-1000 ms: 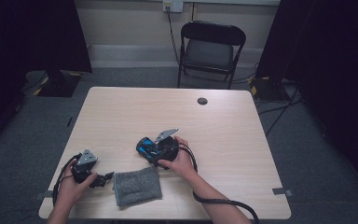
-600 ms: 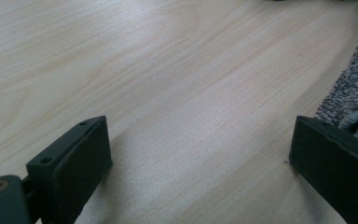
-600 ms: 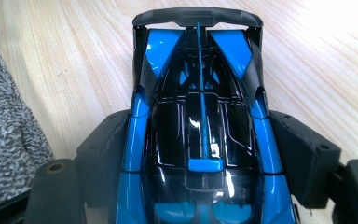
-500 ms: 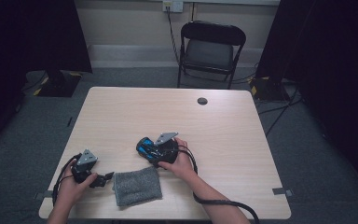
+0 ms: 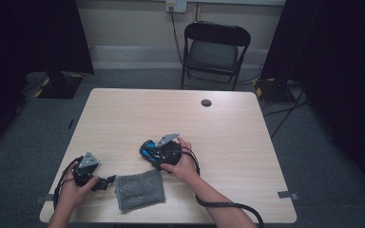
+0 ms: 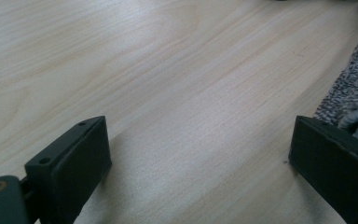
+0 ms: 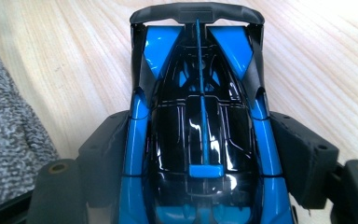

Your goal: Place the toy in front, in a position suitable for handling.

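R gripper [image 5: 148, 153] jaws just closed on blue toy car [image 7: 200, 121].

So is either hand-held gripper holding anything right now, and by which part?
The right hand-held gripper clamps the blue and black toy car by its two sides, around mid-body. The left hand-held gripper is open on bare table, holding nothing.
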`<state>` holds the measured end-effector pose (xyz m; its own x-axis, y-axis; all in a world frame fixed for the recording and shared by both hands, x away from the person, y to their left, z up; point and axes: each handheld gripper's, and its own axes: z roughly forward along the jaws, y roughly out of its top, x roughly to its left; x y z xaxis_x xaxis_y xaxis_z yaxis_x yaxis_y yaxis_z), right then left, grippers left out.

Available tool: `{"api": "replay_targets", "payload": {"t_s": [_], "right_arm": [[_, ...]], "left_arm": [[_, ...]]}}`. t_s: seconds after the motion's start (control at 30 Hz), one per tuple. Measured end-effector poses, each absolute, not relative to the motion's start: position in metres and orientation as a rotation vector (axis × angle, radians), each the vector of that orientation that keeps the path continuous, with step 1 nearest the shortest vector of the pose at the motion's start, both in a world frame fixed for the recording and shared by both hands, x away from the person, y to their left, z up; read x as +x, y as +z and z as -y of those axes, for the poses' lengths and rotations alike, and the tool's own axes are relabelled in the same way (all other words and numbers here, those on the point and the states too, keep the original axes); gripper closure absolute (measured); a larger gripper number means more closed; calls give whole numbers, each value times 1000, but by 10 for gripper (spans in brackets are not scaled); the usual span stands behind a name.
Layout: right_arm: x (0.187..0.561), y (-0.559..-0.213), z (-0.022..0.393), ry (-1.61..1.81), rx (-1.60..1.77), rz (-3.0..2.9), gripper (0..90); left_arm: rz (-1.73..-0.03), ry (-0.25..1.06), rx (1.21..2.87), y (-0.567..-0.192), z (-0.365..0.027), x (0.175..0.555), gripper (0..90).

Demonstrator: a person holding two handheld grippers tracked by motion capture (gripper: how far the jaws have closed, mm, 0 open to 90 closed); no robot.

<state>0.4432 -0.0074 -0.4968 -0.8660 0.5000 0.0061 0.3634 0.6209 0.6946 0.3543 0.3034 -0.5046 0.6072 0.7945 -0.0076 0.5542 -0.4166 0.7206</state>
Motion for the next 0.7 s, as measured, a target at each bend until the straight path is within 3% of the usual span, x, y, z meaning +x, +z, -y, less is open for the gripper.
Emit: {"api": "replay_targets", "payload": {"t_s": [0.7], "right_arm": [[453, -478, 21, 1082, 745, -2651, 258]], "left_arm": [[-1059, 441, 2133, -505, -303, 354, 47]]}}
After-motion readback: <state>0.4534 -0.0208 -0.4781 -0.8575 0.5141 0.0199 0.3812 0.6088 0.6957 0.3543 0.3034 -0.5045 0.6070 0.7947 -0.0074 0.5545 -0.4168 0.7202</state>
